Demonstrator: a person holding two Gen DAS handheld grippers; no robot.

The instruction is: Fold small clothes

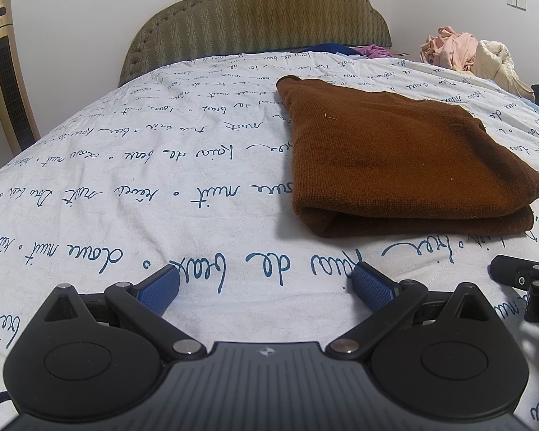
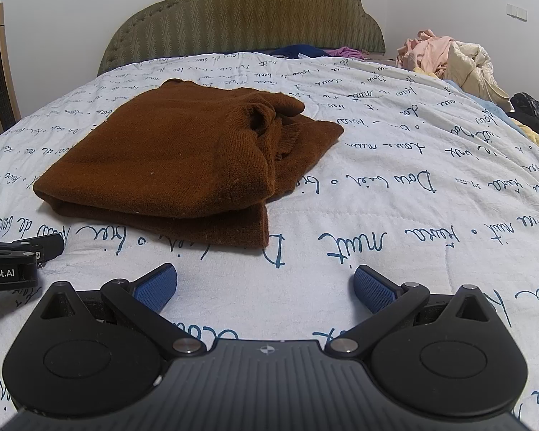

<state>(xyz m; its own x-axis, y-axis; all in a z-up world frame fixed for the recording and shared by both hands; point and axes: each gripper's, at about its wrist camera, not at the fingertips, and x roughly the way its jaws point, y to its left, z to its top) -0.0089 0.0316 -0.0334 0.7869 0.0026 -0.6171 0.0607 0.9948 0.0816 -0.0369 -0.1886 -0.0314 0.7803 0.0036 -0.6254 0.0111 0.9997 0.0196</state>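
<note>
Two grippers rest low over the script-printed bedsheet [image 1: 133, 165] — the left gripper [image 1: 266, 287] with jaws spread and empty, the right gripper [image 2: 266, 287] likewise released. Between and ahead of them lies the folded brown sweater [image 2: 169, 158], apart from both.

My left black plastic two-finger gripper [image 1: 266, 285]: blue textured pads [image 1: 160, 292], silver pivot screws behind them, ribbed grey housing. My right gripper [image 2: 266, 285]: identical build.
</note>
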